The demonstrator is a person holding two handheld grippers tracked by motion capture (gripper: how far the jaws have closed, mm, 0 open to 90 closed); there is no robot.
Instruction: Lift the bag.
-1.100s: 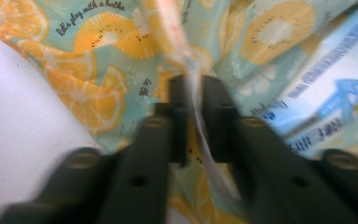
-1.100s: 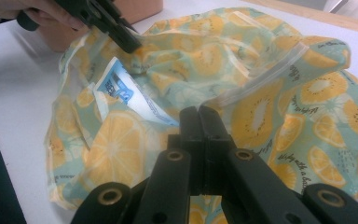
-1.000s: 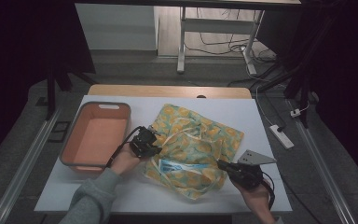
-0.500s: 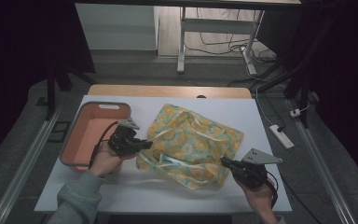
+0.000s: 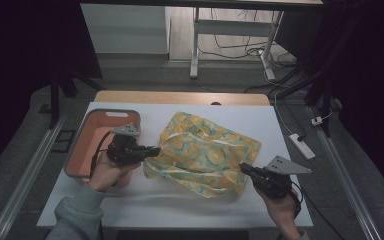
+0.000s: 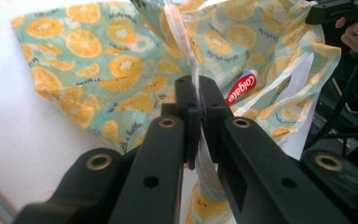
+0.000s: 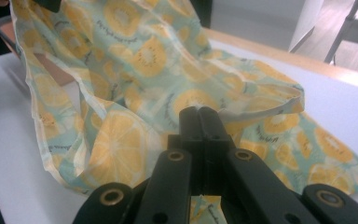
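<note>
- Yellow-and-teal fruit-print bag (image 5: 205, 152) lies on the white tabletop (image 5: 180, 205), just right of the salmon-coloured tray (image 5: 87, 140); since a second ago its left edge has been drawn out toward the tray and the cloth spread wider.
- Left tool (image 5: 152, 150) has moved left with that edge; its jaws are closed on a white strip of the bag's rim, as the left gripper view shows (image 6: 196, 105).
- Right tool (image 5: 244, 169) stays at the bag's near right corner, jaws pressed together on the fabric (image 7: 200, 116).
- A red-and-white toothpaste tube (image 6: 240, 88) shows inside the bag's opening in the left gripper view.
</note>
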